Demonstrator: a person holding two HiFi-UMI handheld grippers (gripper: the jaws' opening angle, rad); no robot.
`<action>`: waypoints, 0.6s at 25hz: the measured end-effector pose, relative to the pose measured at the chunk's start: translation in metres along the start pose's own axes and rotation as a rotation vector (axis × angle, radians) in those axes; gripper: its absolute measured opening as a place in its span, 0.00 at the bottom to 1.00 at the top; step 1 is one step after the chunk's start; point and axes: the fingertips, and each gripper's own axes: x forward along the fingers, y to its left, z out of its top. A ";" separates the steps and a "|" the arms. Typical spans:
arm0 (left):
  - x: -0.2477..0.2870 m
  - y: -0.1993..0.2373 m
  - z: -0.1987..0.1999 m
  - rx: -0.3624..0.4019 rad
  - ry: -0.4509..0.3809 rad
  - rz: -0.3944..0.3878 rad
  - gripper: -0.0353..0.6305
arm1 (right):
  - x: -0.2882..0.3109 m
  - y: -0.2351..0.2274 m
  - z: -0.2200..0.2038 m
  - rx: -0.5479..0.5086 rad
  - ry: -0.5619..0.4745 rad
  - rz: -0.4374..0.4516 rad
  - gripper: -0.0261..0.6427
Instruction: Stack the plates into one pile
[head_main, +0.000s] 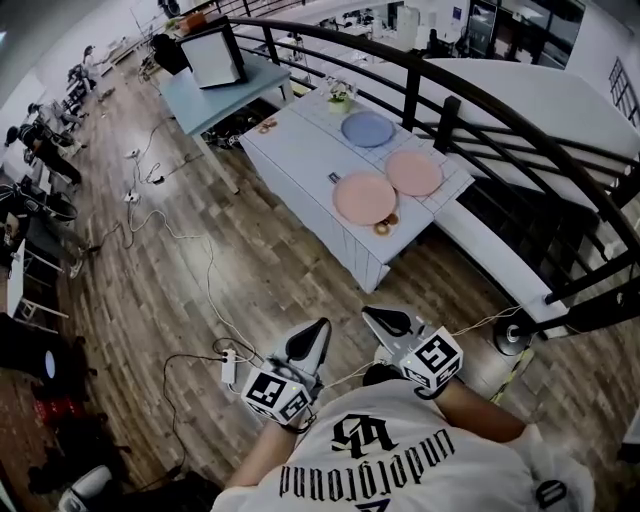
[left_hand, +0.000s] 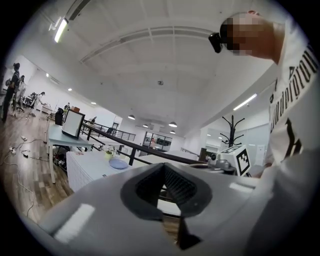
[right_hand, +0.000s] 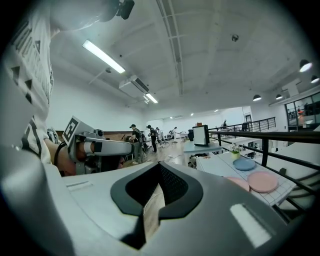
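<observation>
While none of them is stacked, three plates are lying singly on a white surface (head_main: 296, 150) ahead of the person. A blue plate (head_main: 367, 128) is sitting farthest away, near the surface's railing side. Nearer, a far pink plate (head_main: 414, 172) is lying just beside a near pink plate (head_main: 364, 197); whether their rims are touching cannot be told. The blue plate is lying apart from both. A small brown ring (head_main: 385, 226) is resting at the near pink plate's front edge, close to the end of the surface. A little potted plant (head_main: 340, 97) is standing beyond the blue plate.

Both grippers are hanging well apart from the plates, over the wooden floor (head_main: 200, 280) and close to the person's body. They are sitting side by side and pointing toward the surface. The left gripper (head_main: 318, 328) is showing its jaws pressed together, with nothing between them. The right gripper (head_main: 372, 315) is likewise showing its jaws closed and gripping nothing. In the right gripper view the three plates are showing far off to the right.

A black railing (head_main: 450, 95) is curving along the far side of the surface. A pale blue table (head_main: 215, 98) is standing past the surface, carrying a boxy screen (head_main: 213, 55). Cables (head_main: 160, 225) are trailing across the floor. At the bottom, the person's white printed shirt (head_main: 400, 460) is filling the view.
</observation>
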 end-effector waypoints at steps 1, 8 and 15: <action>0.014 0.004 0.003 0.005 0.001 -0.002 0.13 | 0.004 -0.015 0.003 -0.002 -0.004 0.000 0.04; 0.096 0.012 0.024 0.017 0.011 -0.047 0.13 | 0.012 -0.101 0.023 0.010 0.009 0.009 0.04; 0.142 0.035 0.031 0.023 0.016 -0.062 0.13 | 0.029 -0.149 0.018 0.039 0.028 -0.014 0.04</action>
